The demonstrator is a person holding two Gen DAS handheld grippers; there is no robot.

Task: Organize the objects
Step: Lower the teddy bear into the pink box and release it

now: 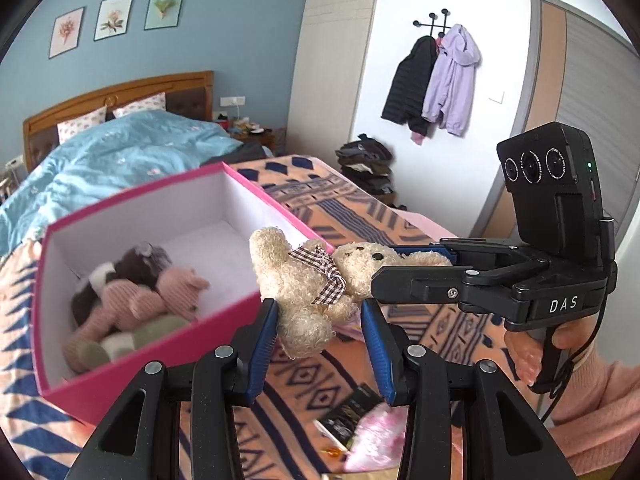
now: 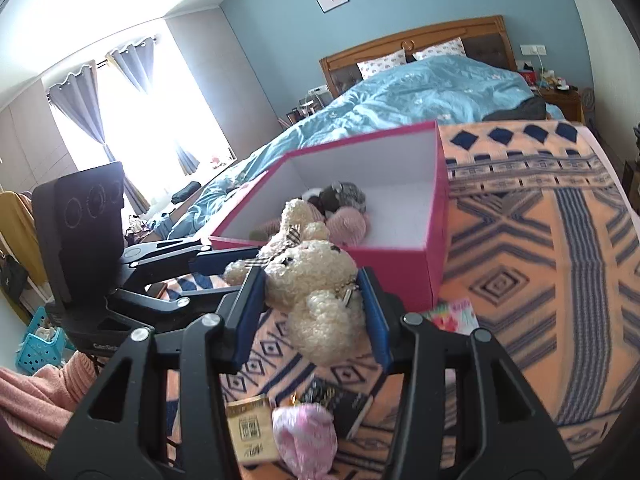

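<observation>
Together, both grippers hold one cream teddy bear (image 1: 316, 280) in the air above the patterned blanket (image 1: 400, 216). Left gripper (image 1: 320, 316) has its blue pads around the bear's leg, while right gripper (image 2: 316, 292) clamps the head. Just ahead of both sits the open pink box (image 2: 438, 208), with a pink knitted toy (image 1: 132, 304) inside.

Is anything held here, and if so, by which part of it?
The cream teddy bear is held by both grippers. The right gripper clamps its head. The left gripper seems to pinch a leg, though one pad's contact is unclear.
</observation>
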